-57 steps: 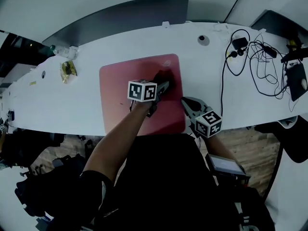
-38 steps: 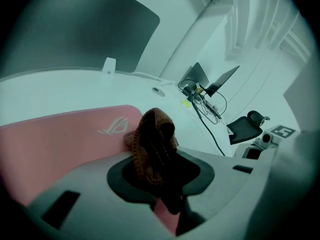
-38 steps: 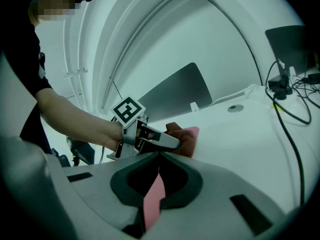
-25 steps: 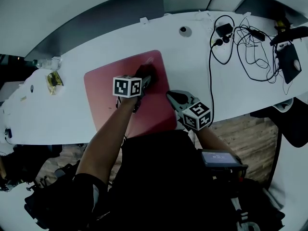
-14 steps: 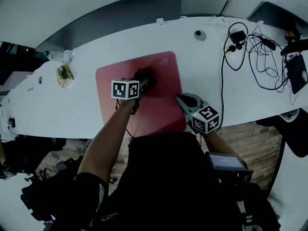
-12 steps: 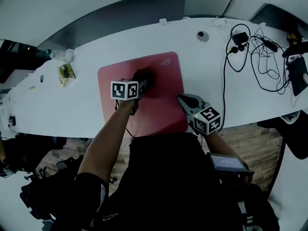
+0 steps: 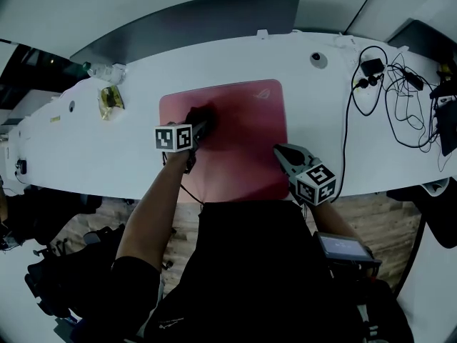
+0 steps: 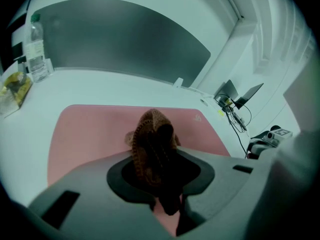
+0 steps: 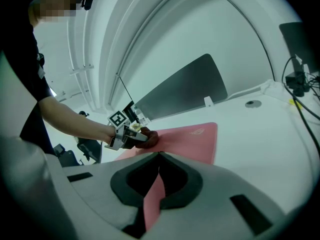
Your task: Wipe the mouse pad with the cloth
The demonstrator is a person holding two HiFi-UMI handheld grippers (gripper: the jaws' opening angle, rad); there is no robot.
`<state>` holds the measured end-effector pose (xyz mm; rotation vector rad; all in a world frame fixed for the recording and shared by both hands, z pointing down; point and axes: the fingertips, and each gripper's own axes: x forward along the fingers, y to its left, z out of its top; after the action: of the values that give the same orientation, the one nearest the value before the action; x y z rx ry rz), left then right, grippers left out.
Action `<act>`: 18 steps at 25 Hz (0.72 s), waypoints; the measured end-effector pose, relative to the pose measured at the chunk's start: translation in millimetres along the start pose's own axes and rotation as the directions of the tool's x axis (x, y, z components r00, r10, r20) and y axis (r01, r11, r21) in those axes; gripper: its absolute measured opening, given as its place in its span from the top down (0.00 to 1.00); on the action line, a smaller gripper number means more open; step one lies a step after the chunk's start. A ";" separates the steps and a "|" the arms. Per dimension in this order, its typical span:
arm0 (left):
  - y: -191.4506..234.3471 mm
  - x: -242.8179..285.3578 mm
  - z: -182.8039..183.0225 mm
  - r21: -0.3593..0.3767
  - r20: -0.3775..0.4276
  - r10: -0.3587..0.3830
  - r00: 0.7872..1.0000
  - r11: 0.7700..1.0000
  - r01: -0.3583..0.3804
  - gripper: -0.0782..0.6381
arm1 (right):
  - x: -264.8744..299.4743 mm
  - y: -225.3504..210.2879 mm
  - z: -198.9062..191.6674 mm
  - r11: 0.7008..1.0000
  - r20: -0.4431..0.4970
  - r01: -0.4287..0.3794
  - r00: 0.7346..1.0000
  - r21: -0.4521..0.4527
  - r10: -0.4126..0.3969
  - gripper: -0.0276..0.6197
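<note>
**Mouse pad** [image 7: 243, 131]: pink, rectangular, lying flat on the white desk [image 7: 121, 159], with a faint logo [image 8: 196, 117] at its far right corner.

**Cloth** [image 8: 150, 136]: brown, knitted, bunched into a lump on the far left part of the pad.

**Left gripper** [image 7: 201, 124]: the jaws are clamped on the cloth, which fills the gap between them and bulges out past the tips.

**Right gripper** [image 7: 278, 151]: the jaws are closed, tips meeting, with nothing between them. They point at the pad's right edge on the near side; whether they touch the pad cannot be told.

**Cables** [image 7: 389, 102]: tangled at the far right of the desk, well apart from the pad.
</note>
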<state>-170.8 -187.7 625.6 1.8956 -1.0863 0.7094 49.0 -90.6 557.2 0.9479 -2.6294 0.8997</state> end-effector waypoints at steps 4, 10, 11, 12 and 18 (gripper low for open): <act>24.4 -15.0 -3.9 -0.028 0.016 0.033 0.999 0.999 -0.033 0.73 | 0.8 2.6 -2.0 1.000 -0.007 0.000 1.000 -0.001 0.000 0.92; 62.6 -38.0 -11.7 -0.088 0.046 0.101 0.994 0.991 -0.097 0.73 | 3.9 6.1 -1.9 1.000 -0.011 -0.003 1.000 -0.005 0.003 0.92; 68.9 -42.2 -13.3 -0.107 0.056 0.114 0.992 0.988 -0.107 0.73 | 4.3 7.2 -2.1 1.000 -0.012 -0.003 1.000 -0.005 0.003 0.92; 75.5 -46.7 -14.9 -0.127 0.066 0.128 0.990 0.985 -0.119 0.73 | 4.8 8.3 -2.0 1.000 -0.013 -0.004 1.000 -0.006 0.003 0.92; 116.9 -75.3 -26.1 -0.230 0.106 0.233 0.967 0.952 -0.204 0.73 | 9.6 13.3 -1.7 1.000 -0.022 -0.012 1.000 -0.014 0.011 0.92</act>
<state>-310.9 -167.9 624.0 1.6695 -1.4151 0.5659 33.1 -86.3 555.8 0.9156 -2.6224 0.8874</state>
